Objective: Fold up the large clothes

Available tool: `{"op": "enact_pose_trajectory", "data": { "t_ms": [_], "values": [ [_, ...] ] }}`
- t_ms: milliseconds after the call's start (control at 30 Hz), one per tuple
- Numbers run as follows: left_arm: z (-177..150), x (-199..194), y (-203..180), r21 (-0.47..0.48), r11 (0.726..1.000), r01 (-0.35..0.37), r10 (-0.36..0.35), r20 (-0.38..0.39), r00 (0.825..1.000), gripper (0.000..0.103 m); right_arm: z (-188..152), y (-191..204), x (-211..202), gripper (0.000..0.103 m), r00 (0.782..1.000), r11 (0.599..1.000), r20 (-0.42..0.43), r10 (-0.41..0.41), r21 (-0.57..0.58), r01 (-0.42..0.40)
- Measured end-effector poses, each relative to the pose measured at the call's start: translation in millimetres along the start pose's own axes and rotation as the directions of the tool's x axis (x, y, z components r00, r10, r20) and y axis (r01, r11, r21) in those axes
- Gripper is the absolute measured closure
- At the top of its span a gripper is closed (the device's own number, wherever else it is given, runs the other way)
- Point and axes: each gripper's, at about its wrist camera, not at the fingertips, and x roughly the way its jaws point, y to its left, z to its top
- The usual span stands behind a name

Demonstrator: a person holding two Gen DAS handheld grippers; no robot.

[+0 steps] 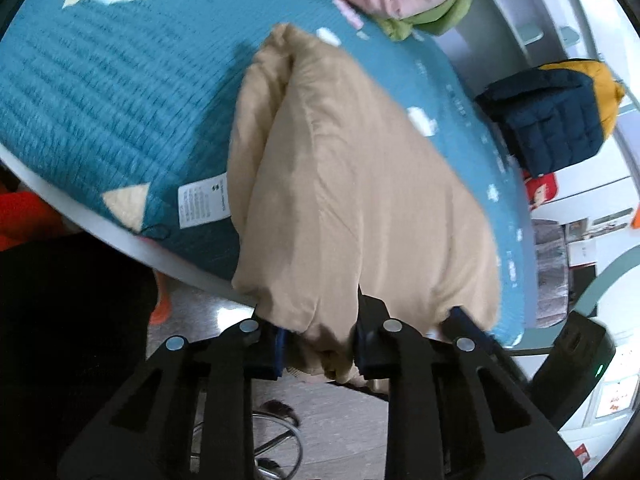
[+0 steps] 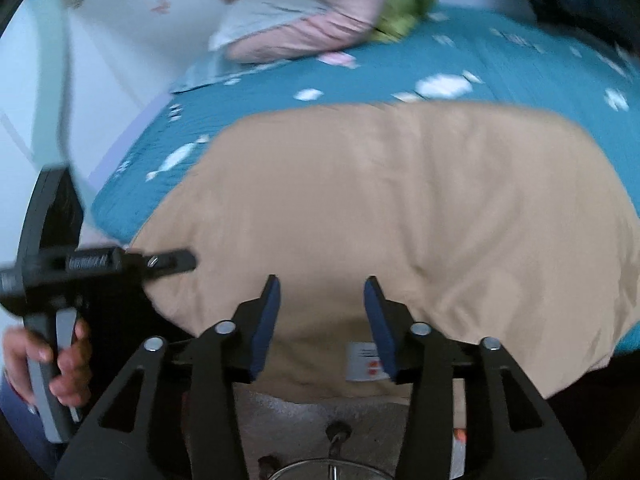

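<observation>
- The beige garment (image 1: pixel 352 184) lies bunched on the teal quilt (image 1: pixel 104 112), its near edge overhanging.
- Left tool (image 1: pixel 320 344) pinches that edge's fabric.
- Right tool (image 2: pixel 322 320) gapes, empty, above the garment.

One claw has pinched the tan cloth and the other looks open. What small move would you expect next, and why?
Probably the left gripper lifts its pinched corner of the beige garment to fold it over; the right gripper is open, holding nothing.
</observation>
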Motion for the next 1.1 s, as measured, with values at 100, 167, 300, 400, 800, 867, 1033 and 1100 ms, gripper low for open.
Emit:
{"op": "enact_pose_trajectory", "data": {
  "t_ms": [100,167,300,400,800,867,1033,1100],
  "values": [
    [6,-10,-20,0.023,0.999,0.035,-0.035,0.007,0.999,0.080,1,28,-3,0.051,0.998,0.997,0.031,0.047,-0.069,-0.044],
    [9,-13,-34,0.040,0.998,0.048,-0.048,0.002,0.999,0.080,2,41,-4,0.045,0.998,0.993,0.048,0.050,-0.109,-0.045],
    [16,-12,-54,0.065,0.996,0.069,-0.068,-0.016,0.998,0.080,0,53,-5,0.040,0.997,0.988,0.074,0.015,-0.153,-0.003],
    [20,-11,-60,0.065,0.996,0.068,-0.067,-0.018,0.998,0.079,4,55,5,0.040,0.997,0.987,0.083,-0.002,-0.160,0.015],
    [30,-13,-44,-0.076,0.987,0.144,-0.147,-0.031,0.989,0.080,15,72,41,0.033,0.990,0.981,0.138,-0.031,-0.186,0.056],
    [32,-13,-42,-0.091,0.984,0.154,-0.158,-0.030,0.987,0.080,18,73,42,0.035,0.989,0.980,0.149,-0.025,-0.190,0.053],
    [35,-13,-33,-0.145,0.973,0.178,-0.185,-0.032,0.982,0.079,27,65,53,0.073,0.993,0.984,0.115,-0.040,-0.166,0.059],
    [34,-15,-33,-0.141,0.972,0.189,-0.196,-0.035,0.980,0.077,31,60,52,0.080,0.994,0.988,0.104,-0.027,-0.148,0.043]
  ]
}}
